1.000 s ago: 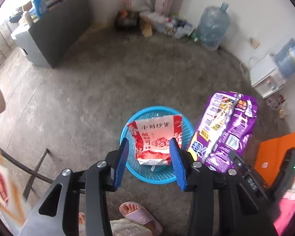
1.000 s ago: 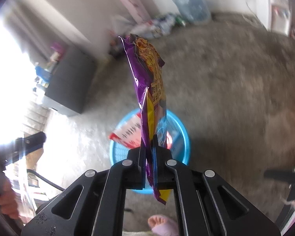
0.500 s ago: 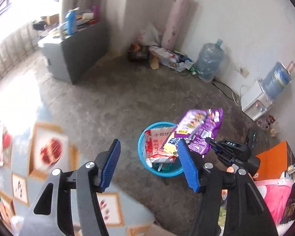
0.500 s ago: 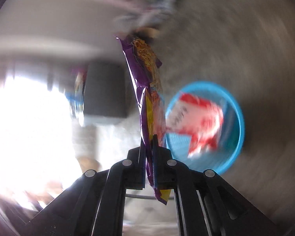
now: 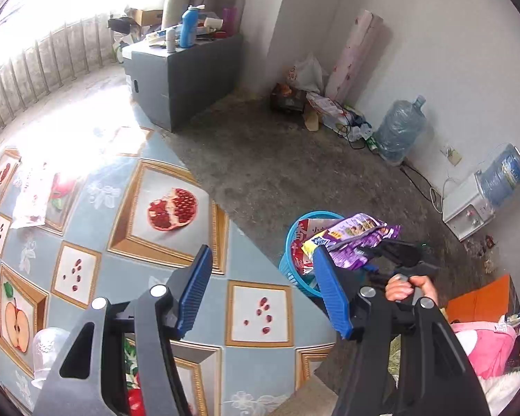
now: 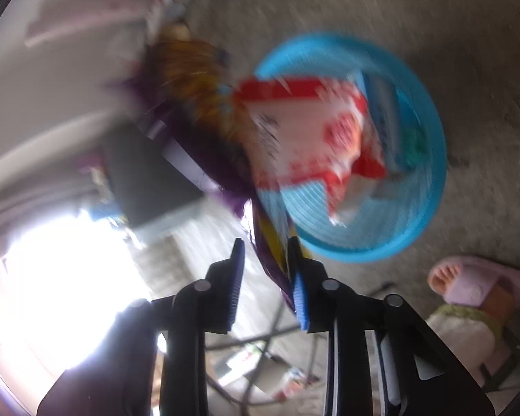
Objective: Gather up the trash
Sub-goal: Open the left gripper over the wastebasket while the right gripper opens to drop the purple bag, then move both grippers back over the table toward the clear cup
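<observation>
The right gripper (image 6: 265, 270) has just been opening its jaws, and the purple snack bag (image 6: 204, 138) sits loose between them, leaning over the rim of the blue basket (image 6: 430, 187) on the concrete floor. A red and white wrapper (image 6: 312, 131) already lies inside. The left gripper (image 5: 260, 291) is spread wide with nothing in it, over a fruit-print tablecloth (image 5: 121, 208). Nearby: a slippered foot (image 6: 475, 287), a grey cabinet (image 5: 190, 72), water jugs (image 5: 400, 131).
</observation>
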The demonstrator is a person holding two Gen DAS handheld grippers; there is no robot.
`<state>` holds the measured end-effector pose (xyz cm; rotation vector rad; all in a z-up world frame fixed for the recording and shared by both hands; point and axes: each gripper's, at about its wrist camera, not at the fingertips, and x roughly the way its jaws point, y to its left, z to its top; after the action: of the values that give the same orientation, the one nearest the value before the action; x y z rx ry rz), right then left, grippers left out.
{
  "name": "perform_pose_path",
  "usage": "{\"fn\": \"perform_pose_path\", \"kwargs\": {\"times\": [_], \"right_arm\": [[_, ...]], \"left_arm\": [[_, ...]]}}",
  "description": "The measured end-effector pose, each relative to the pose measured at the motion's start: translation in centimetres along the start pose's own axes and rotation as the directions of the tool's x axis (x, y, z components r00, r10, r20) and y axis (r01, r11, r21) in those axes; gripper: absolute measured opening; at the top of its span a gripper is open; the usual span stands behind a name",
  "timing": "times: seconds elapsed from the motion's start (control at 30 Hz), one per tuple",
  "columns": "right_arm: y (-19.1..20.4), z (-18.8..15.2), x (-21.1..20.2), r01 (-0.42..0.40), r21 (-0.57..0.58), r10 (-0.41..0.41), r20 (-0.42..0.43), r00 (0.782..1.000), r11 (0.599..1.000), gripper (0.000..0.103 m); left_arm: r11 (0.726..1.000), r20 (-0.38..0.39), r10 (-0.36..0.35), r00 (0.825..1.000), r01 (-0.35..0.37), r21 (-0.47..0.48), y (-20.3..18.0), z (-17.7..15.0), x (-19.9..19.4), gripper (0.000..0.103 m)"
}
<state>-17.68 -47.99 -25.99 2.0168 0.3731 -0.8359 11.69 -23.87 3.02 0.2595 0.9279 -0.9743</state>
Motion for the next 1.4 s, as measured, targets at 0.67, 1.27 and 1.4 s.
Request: {"fn": "perform_pose_path", "kwargs": {"times": [0.67,1.27,1.4], "right_arm": [[3.7,-5.2,-6.5,0.307,-0.593,-0.25,0.178,0.952,0.744,0.06],[1.8,1.3,10.6,0.617,-0.633,-0.554,0.335,0.762,0.468,0.061],[1.0,3.1,13.0,0.708,-0.608,-0.619,0.412,0.669,0.36,0.062]], "left_arm": [[0.995,0.145,0.057,0.988,-0.044,-0.091,7.2,-2.0,-6.1,0.061],[0.981,0.153,0.143,0.978,-0.119,-0.152,10.7,-1.5,-7.1,0.062],[0.976,0.151,0.168,0.974,-0.143,-0.165,11.5,-1.1,-7.1,0.062]]}}
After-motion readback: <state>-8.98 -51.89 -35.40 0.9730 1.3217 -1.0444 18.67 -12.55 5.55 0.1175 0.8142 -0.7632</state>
